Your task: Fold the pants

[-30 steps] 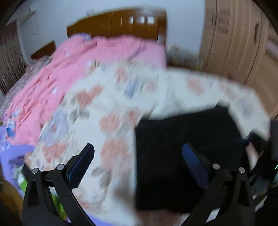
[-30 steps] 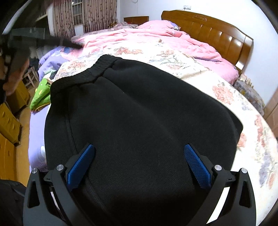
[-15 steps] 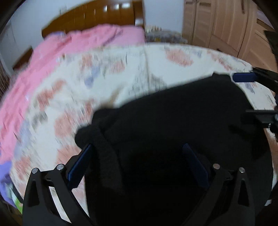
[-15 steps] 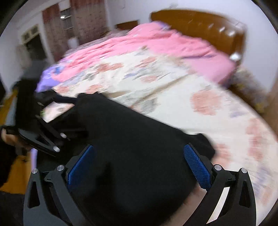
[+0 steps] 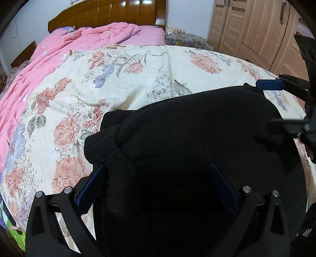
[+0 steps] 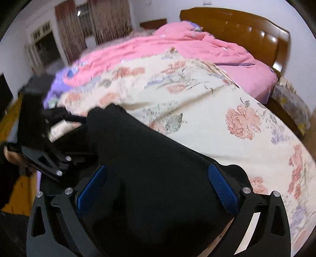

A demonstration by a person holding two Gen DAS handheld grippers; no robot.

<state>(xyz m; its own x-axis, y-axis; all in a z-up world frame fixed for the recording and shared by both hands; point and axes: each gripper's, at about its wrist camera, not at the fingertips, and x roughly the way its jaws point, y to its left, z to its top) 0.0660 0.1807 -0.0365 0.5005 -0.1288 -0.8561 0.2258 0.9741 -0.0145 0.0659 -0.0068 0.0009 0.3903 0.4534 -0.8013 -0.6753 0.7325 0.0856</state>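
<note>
Black pants [image 5: 197, 134] lie bunched in a thick folded stack on the floral quilt [image 5: 128, 79], with a rolled edge at the stack's left end. My left gripper [image 5: 158, 178] is open and low over the near end of the stack, which spreads between its blue pads. In the right wrist view the same pants [image 6: 158, 158] fill the gap of my open right gripper [image 6: 158, 178]. The two grippers face each other across the stack: the right gripper [image 5: 264, 102] stands at its far right corner, and the left gripper [image 6: 88, 136] at its far left end.
A pink blanket [image 5: 59, 51] covers the far side of the bed below the wooden headboard [image 5: 110, 15]. A wooden wardrobe [image 5: 256, 29] and a low covered stand [image 5: 185, 38] lie beyond. A purple sheet [image 6: 57, 89] hangs at the bed's edge, with curtains [image 6: 102, 23] behind.
My left gripper swung from beside the pants to right over them. The right gripper turned toward the headboard. The pants, flat a second ago, now lie bunched with a rolled end.
</note>
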